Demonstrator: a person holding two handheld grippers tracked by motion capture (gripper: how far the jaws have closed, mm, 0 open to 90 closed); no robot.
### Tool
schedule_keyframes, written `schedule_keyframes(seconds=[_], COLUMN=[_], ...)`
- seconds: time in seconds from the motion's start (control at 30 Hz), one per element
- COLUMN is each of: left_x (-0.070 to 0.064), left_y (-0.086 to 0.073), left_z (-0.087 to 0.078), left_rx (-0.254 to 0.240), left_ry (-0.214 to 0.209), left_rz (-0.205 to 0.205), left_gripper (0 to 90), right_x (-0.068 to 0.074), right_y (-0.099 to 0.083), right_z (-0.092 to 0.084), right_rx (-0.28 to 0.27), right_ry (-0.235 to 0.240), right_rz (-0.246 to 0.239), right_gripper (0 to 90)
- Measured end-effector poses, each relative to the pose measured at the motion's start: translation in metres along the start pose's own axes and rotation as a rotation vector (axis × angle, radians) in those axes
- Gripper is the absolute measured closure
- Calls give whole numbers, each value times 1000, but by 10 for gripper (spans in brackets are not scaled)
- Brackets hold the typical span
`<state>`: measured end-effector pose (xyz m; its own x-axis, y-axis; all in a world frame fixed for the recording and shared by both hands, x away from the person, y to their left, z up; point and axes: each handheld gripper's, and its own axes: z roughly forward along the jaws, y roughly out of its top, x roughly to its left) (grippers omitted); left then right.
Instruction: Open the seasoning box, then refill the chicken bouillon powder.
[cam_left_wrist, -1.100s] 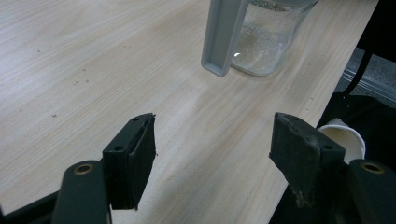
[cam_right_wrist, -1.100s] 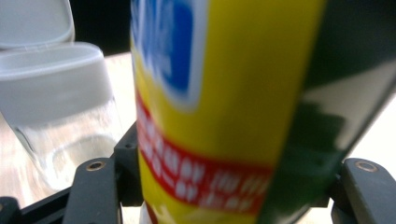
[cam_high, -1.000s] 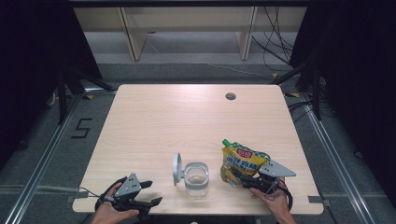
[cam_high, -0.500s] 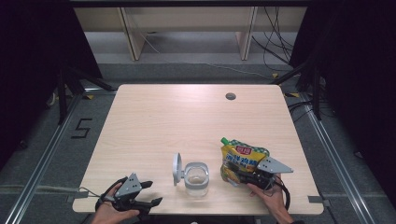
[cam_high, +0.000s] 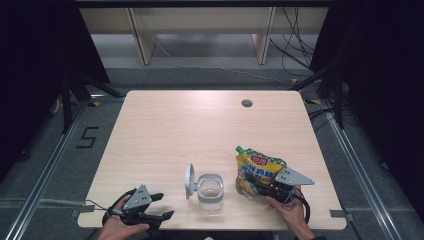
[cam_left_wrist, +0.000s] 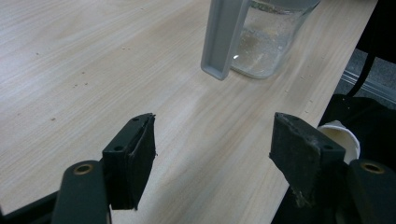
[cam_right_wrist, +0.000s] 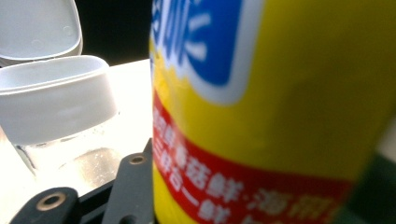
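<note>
At the near edge, right gripper (cam_high: 261, 190) fingers clamp the yellow pouch (cam_high: 256, 172); left gripper (cam_high: 161, 206) fingers gape empty.

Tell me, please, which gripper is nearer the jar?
Right. The right gripper, clamped on the pouch, sits just beside the jar; the left gripper waits open, farther off.

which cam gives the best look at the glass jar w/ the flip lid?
The high view: the whole glass jar shows, lid hinged open at its left, between both grippers. The left gripper view catches only its lower glass and the hanging lid edge, cropped at the top. The right gripper view shows its white rim and open lid, close and blurred, beside the yellow pouch.
</note>
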<state>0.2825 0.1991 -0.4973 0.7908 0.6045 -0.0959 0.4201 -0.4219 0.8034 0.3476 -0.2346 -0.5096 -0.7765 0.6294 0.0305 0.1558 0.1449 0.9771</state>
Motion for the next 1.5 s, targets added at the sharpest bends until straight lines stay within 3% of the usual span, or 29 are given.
schedule_keyframes(seconds=[0.03,0.07,0.1,0.13,0.2,0.23,0.27,0.3,0.33,0.37,0.4,0.43,0.5,0.53,0.6,0.63,0.67,0.73,0.77,0.8,0.9,0.93,0.97,1.0,1.03,1.07,1.1,1.17,1.5], left_x=[0,1,1,0,2,2,2,3,3,4,4,3,5,5,6,6,6,8,7,8,8,9,9,10,9,10,10,10,10], left_y=[0,0,0,0,1,1,1,0,0,1,1,1,2,2,3,2,2,2,2,2,1,2,2,2,2,2,2,2,2], left_z=[0,0,0,0,1,1,0,1,1,0,-1,-1,-2,-3,-3,-2,-2,-3,-2,-2,-2,-3,-4,-4,-4,-5,-5,-5,-6], left_rx=[1,12,12,-3,-14,-17,-3,-9,-9,-6,0,-5,2,11,-2,-4,-6,7,-17,-26,-30,-19,-16,-15,-19,-13,-13,-25,-17], left_ry=[-1,3,3,-7,-7,-5,2,-3,-5,-6,-6,0,10,8,5,10,10,25,17,19,29,33,33,31,33,45,44,39,52], left_rz=[0,12,13,-4,15,13,-5,0,-7,-5,-10,-10,3,0,14,-8,-18,-7,-31,-14,-42,-35,-30,-21,-43,-30,-28,-40,-50], left_gripper=[305,305,305,305,304,303,303,303,303,303,303,303,294,284,276,272,267,260,256,249,227,221,219,219,219,219,217,210,189], right_x=[1,3,5,4,6,8,5,6,9,8,9,8,9,8,8,10,10,9,9,10,12,13,13,15,15,17,15,20,45], right_y=[1,2,3,4,6,7,8,8,9,10,11,11,13,13,14,14,15,17,18,20,24,26,28,30,31,32,35,39,61], right_z=[0,-1,-2,-1,0,-3,-1,-2,-3,-4,-6,-5,-9,-10,-12,-14,-14,-16,-16,-17,-23,-23,-25,-26,-27,-28,-29,-33,-46], right_rx=[-14,2,8,8,8,43,3,11,30,27,49,26,55,32,44,63,50,34,34,17,39,39,39,48,36,30,36,64,151], right_ry=[16,-10,-4,2,-5,-16,-2,-27,-15,-28,-32,-30,-39,-53,-67,-71,-55,-75,-57,-81,-84,-102,-90,-99,-117,-130,-114,-131,-138], right_rz=[14,14,20,-5,-22,-11,-46,-40,0,-26,-17,-43,-53,-60,-63,-39,-33,-64,-55,-62,-67,-78,-102,-97,-107,-93,-133,-145,-323], right_gripper=[581,585,588,590,593,594,597,599,600,601,601,602,603,603,603,603,603,604,604,604,604,604,604,604,604,604,604,604,604])
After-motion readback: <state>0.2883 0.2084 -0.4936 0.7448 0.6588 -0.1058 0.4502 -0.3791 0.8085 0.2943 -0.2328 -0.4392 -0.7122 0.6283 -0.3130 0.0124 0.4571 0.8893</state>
